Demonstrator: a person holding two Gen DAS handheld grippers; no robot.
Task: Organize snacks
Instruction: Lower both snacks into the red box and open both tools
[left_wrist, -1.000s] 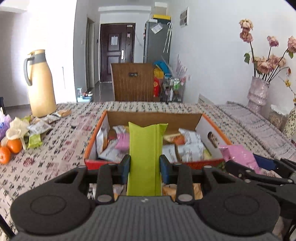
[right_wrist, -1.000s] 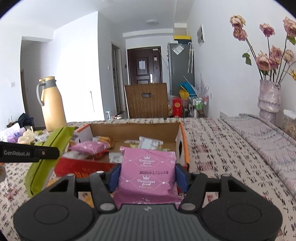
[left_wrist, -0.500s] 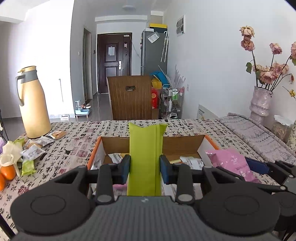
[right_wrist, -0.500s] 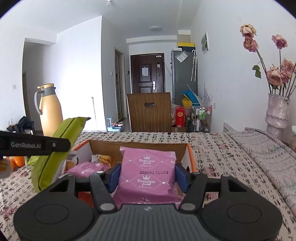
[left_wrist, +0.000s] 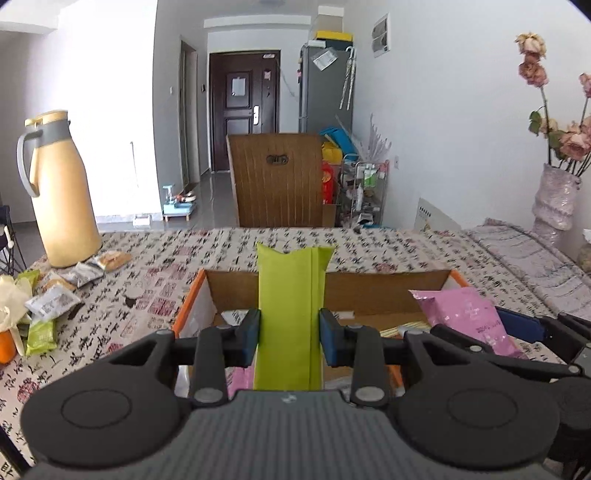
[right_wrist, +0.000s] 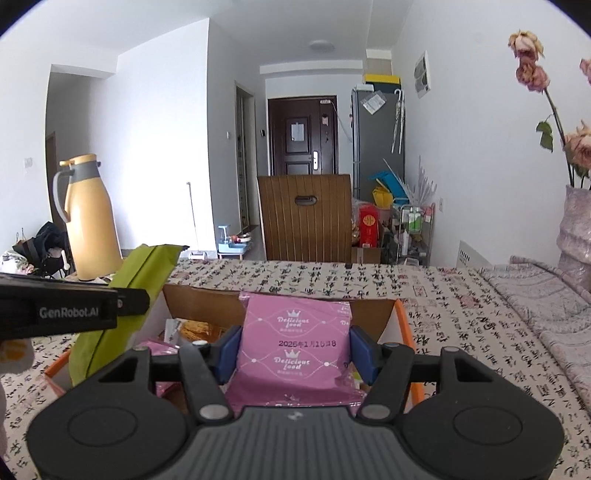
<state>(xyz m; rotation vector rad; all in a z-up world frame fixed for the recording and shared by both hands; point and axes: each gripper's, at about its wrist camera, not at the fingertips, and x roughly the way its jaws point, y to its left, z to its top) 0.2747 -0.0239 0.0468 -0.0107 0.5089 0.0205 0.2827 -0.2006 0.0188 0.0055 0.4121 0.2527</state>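
Observation:
My left gripper (left_wrist: 290, 339) is shut on a lime-green snack packet (left_wrist: 291, 314) that stands upright between its blue pads. It hangs over the open cardboard box (left_wrist: 388, 291) with orange edges, which holds several snack packets. My right gripper (right_wrist: 295, 350) is shut on a pink "Delicious food" packet (right_wrist: 295, 350), also over the box (right_wrist: 207, 302). In the left wrist view the pink packet (left_wrist: 465, 314) and right gripper show at the right. The right wrist view shows the green packet (right_wrist: 122, 295) and the left gripper's arm at the left.
A yellow thermos jug (left_wrist: 59, 192) stands at the table's far left, with loose snack packets (left_wrist: 55, 299) and an orange beside it. A vase of dried flowers (left_wrist: 554, 199) stands at the right. A wooden chair (left_wrist: 277, 181) is behind the patterned tablecloth (left_wrist: 388, 251).
Both grippers, still holding their packets, have moved forward over the box. More of the far box wall and less of its contents now show.

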